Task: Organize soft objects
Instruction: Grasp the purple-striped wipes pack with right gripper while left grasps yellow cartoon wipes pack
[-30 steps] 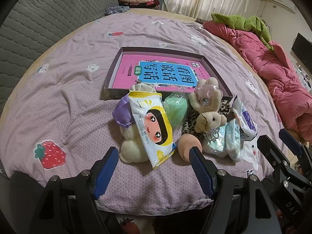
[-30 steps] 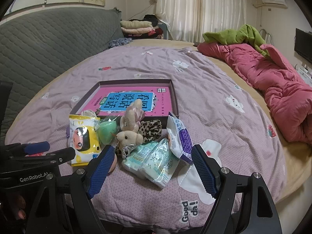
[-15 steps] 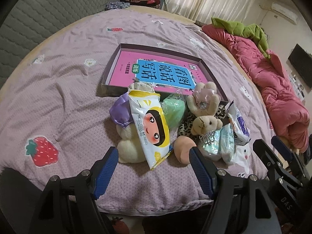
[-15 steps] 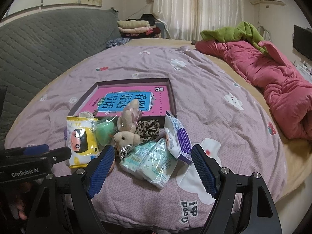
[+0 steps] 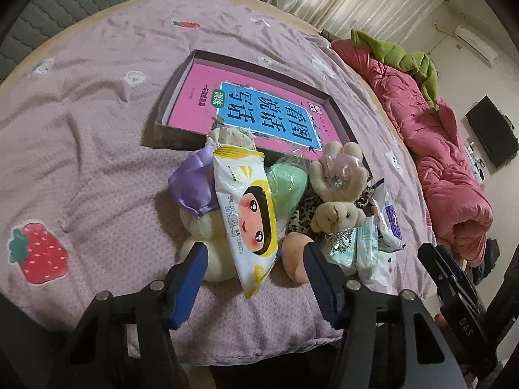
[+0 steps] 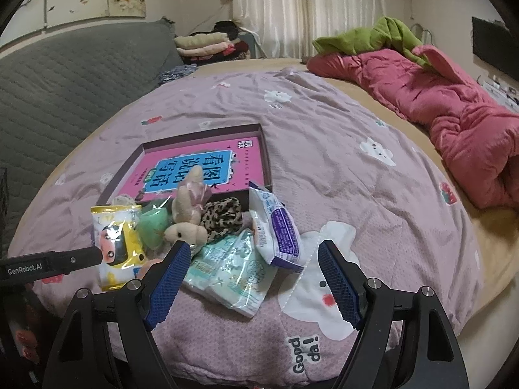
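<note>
Both claws open and empty over the heap at the bed's near edge.

Low in frame, the left claw brackets the yellow wipes pack, which probably overlaps a cream plush; closing could catch both. Right claw nears the tissue packs; above, the box waits.

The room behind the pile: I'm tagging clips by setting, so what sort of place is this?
Most likely a home bedroom. The things lie on a lilac quilted bedspread with cartoon patches, a rumpled pink padded duvet sits beside it, and pale pleated curtains hang behind.
</note>
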A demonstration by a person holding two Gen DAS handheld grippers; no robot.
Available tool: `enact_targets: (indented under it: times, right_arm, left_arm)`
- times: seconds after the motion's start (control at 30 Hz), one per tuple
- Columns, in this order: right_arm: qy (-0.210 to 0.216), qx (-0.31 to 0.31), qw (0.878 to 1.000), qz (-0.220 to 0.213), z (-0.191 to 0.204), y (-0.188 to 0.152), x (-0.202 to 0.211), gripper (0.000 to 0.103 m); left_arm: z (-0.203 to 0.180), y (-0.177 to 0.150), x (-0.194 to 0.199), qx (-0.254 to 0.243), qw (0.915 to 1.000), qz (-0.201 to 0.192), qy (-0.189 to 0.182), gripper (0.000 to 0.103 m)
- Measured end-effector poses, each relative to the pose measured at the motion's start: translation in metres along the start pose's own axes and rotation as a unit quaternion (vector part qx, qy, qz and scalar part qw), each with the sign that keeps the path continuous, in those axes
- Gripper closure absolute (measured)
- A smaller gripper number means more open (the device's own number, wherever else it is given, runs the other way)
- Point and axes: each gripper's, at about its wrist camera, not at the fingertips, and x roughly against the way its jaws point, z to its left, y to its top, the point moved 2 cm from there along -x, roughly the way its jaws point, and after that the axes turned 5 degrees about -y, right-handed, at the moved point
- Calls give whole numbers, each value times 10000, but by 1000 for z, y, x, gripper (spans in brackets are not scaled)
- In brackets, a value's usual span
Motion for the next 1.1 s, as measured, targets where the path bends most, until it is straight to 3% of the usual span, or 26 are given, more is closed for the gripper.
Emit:
enact_targets:
  times: [0.47, 0.73, 0.93, 1.0, 1.1]
  right_arm:
    - [-171, -4, 9997, 185, -18, 7, -29, 21]
    - [-179, 247, 9982, 523, -24, 11, -63, 21]
    - [70, 9, 9972, 747, -32, 13, -88, 21]
    - [193, -83, 9966, 798, -34, 13, -95, 23]
    - [429, -159, 9945, 945, -34, 13, -106, 38]
  left_arm:
    - [-4, 9, -20, -72, 9999, 100, -61, 58]
    - [-2, 18, -26, -5, 9997, 133, -227, 59]
    - [-4, 22, -31, -36, 9992, 148, -361, 60]
    - [-2, 22, -32, -5, 9990, 168, -409, 60]
    - [-4, 23, -36, -32, 9987, 227, -462, 60]
